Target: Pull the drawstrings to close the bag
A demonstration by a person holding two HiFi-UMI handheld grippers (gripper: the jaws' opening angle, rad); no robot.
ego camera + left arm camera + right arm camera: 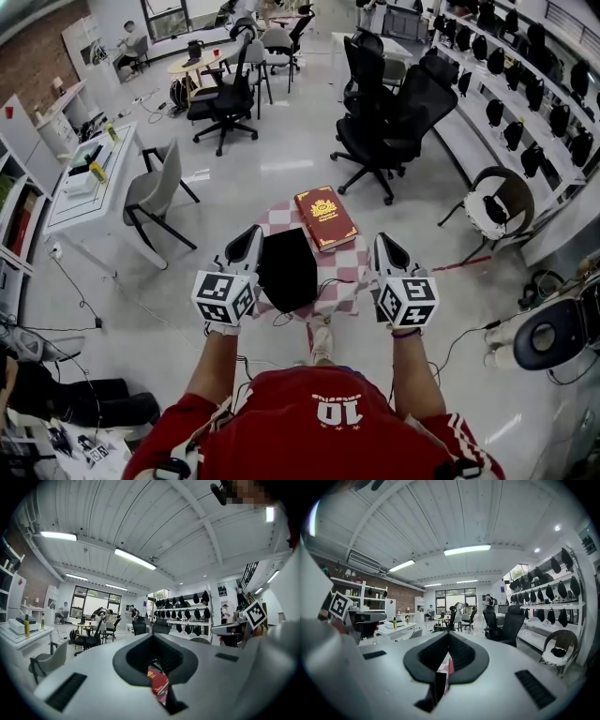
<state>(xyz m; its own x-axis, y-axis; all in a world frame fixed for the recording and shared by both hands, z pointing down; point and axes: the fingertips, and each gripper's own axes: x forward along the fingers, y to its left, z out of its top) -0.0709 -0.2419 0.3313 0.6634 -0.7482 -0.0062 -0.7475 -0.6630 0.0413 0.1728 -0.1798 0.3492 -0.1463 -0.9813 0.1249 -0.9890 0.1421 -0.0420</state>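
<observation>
I hold the left tool [247, 242] and right tool [385, 247] closed either side of the bag [287, 269] mid-frame. I can't see the drawstrings, so perhaps my pull closes nothing.

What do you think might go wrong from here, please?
The left gripper and right gripper are shut beside the black bag, yet no drawstring shows between their jaws; a pull may come away empty. The red book lies beside the bag on the small table; a dragged bag might nudge it off.
</observation>
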